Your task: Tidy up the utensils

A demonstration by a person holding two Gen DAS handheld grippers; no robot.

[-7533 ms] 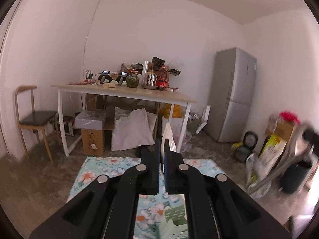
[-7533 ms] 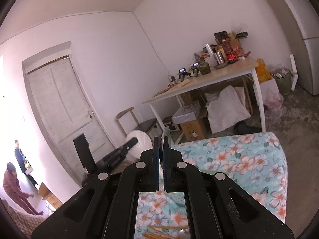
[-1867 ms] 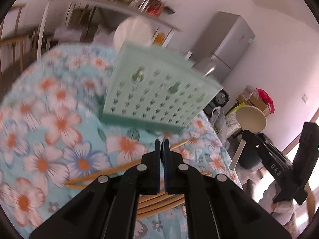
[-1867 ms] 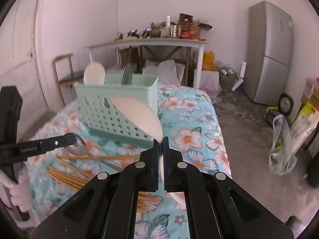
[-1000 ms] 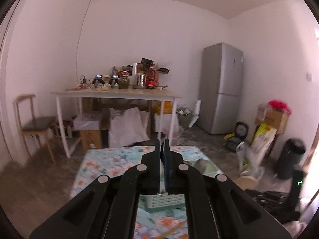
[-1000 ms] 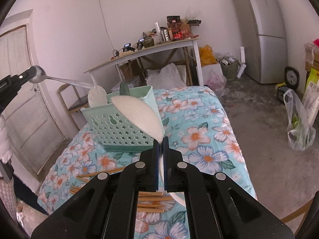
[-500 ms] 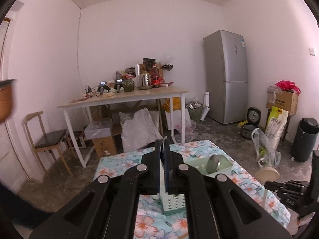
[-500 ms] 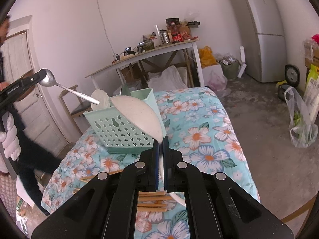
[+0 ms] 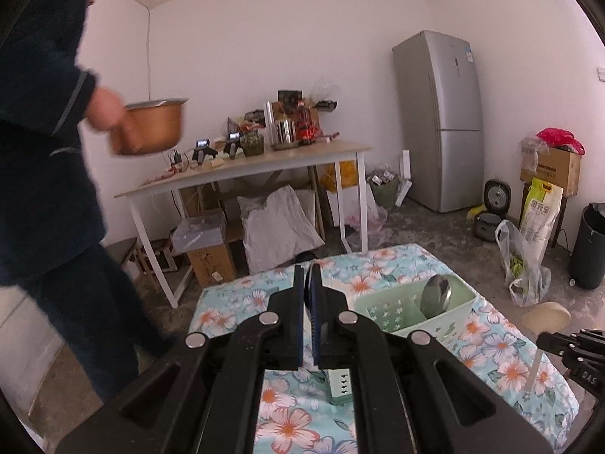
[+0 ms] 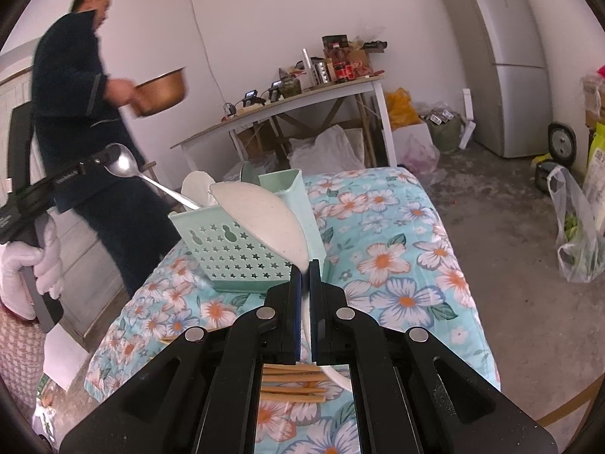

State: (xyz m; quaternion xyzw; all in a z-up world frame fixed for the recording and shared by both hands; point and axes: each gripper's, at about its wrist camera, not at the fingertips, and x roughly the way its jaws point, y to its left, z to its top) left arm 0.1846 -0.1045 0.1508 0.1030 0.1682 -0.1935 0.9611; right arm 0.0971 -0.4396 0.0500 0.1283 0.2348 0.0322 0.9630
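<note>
My left gripper, fingers clamped on the metal spoon, has just swung its handle over the green basket; right gripper stays pinched on the white ladle.

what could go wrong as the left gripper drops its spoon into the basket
The left gripper pinches the metal spoon by its bowl, so the long handle may swing, miss the green basket or tip it. A passer-by carrying a pot appears close behind that hand and might bump it.
</note>
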